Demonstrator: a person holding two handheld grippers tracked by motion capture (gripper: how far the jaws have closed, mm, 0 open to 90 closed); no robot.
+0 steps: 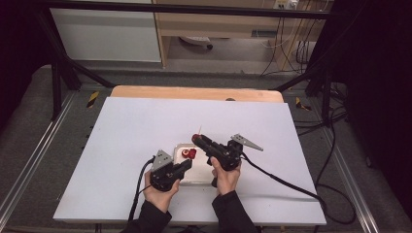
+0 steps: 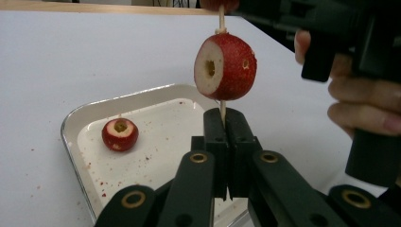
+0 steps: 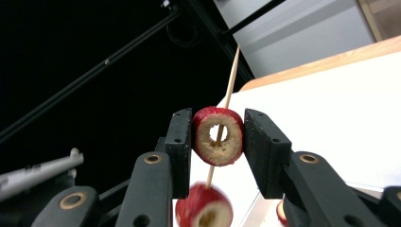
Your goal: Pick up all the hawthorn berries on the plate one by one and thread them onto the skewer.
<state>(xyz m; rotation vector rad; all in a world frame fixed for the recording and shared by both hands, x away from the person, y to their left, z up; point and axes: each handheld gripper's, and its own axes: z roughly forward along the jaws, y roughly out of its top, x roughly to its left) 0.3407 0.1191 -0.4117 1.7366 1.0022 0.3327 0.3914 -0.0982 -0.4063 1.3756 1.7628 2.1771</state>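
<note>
A thin wooden skewer (image 2: 221, 19) stands upright over a small metal tray (image 2: 90, 113). My left gripper (image 2: 225, 116) is shut on the skewer's lower end. One cored red fruit (image 2: 225, 66) is threaded on the stick just above those jaws. Higher up, my right gripper (image 3: 218, 137) is shut on a second cored red fruit (image 3: 203, 137), and the skewer (image 3: 231, 78) passes through its hole. A third red fruit (image 2: 120, 134) lies loose in the tray. In the high view, both grippers (image 1: 188, 164) (image 1: 196, 139) meet above the tray (image 1: 199, 174).
The tray sits near the front middle of a white board (image 1: 131, 131) on a wooden table (image 1: 194, 92). Red crumbs dot the tray floor and the board beside it. Black frame bars (image 1: 63, 68) stand at the far corners. Cables (image 1: 286, 179) trail off to the right.
</note>
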